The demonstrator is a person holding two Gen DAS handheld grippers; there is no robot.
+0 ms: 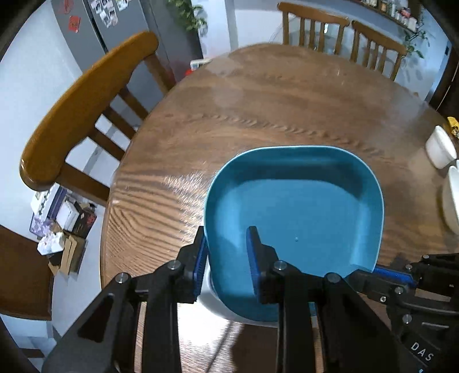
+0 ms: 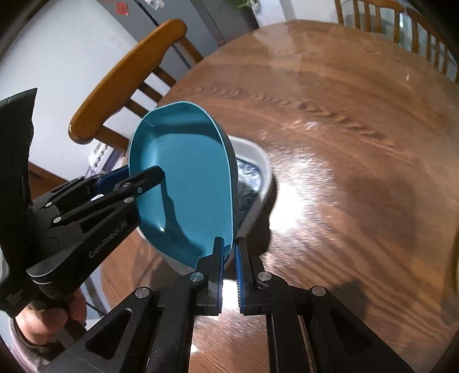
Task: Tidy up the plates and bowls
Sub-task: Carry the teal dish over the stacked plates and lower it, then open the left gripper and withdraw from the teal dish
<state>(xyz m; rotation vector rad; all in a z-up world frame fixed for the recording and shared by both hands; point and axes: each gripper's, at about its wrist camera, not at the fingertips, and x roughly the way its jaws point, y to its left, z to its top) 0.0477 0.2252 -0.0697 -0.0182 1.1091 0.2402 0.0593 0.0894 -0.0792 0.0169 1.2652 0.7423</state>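
A blue square plate [image 1: 295,200] hangs tilted just above the wooden table [image 1: 258,100], held by both grippers. My left gripper [image 1: 226,258] is shut on its near-left rim, one pad inside the plate and one outside. My right gripper [image 2: 229,258] is shut on the plate's near edge [image 2: 183,178], pinching the thin rim. In the right wrist view the left gripper [image 2: 140,173] clamps the far side of the plate. Right under the plate sits a white dish with a blue pattern [image 2: 258,163], mostly hidden. The right gripper [image 1: 370,271] shows at the plate's near-right corner.
Two white bowls [image 1: 440,149] stand at the table's right edge. A wooden chair [image 1: 86,109] stands left of the table and two more chairs [image 1: 315,25] at the far side. A hand [image 2: 43,321] holds the left gripper's handle. Boxes [image 1: 63,229] lie on the floor.
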